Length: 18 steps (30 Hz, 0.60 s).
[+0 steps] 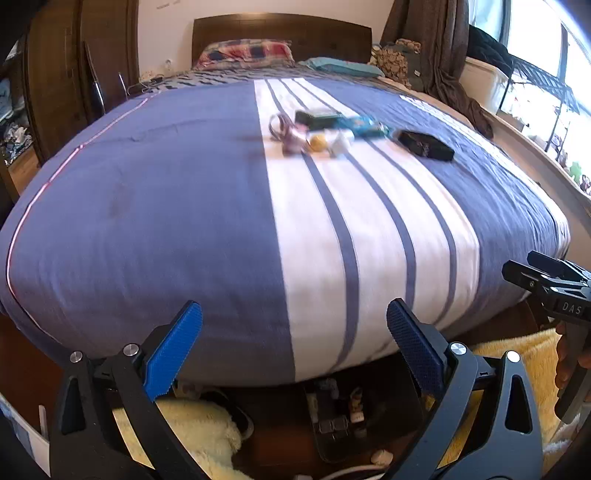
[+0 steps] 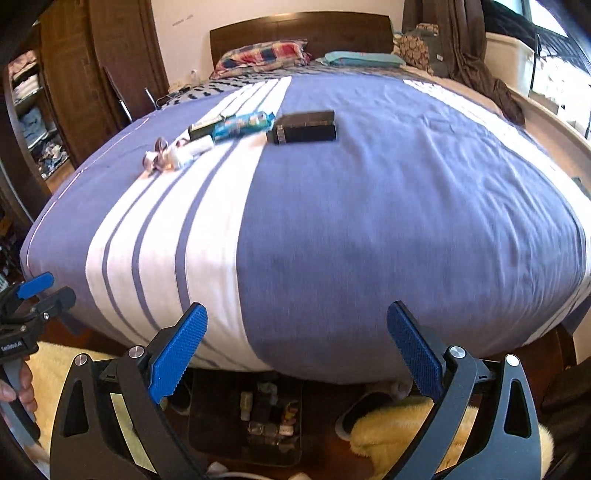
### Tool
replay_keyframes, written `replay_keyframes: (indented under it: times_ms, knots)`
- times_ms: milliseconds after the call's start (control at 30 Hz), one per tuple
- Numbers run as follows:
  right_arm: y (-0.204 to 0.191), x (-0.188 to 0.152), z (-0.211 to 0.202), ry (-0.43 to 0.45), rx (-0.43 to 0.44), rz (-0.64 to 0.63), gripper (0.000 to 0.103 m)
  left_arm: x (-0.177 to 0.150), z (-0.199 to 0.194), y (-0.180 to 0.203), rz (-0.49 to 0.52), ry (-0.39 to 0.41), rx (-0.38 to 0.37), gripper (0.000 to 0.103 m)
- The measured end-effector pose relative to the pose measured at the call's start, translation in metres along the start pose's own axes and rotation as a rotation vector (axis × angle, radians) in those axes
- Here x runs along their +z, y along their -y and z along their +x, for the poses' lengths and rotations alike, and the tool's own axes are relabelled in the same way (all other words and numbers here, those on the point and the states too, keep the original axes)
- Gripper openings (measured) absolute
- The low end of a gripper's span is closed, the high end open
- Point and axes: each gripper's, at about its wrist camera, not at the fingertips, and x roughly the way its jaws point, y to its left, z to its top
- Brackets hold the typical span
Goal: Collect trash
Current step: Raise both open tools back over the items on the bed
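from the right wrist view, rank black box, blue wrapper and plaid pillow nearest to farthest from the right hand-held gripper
1. black box, mid-bed, on the blue part of the cover
2. blue wrapper, just left of it, slightly farther back
3. plaid pillow, at the headboard

The right hand-held gripper is open at the bed's foot.

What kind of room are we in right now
A bedroom, most likely in a home. A large bed with a blue and white striped cover fills the view, with a plaid pillow against a dark wooden headboard, and a wardrobe with folded clothes stands to the left.
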Motion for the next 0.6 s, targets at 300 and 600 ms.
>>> replay_keyframes:
  times_ms: [300,600]
  knots:
    - [-0.011,0.039,0.009,0.038,-0.006,-0.036,0.098,0.034,0.008,-0.005,0.003,0.027,0.015,0.095]
    - [-0.019,0.07,0.035,0.034,-0.005,-0.065,0.098,0.067,0.039,-0.001,0.027,0.008,0.013,0.095]
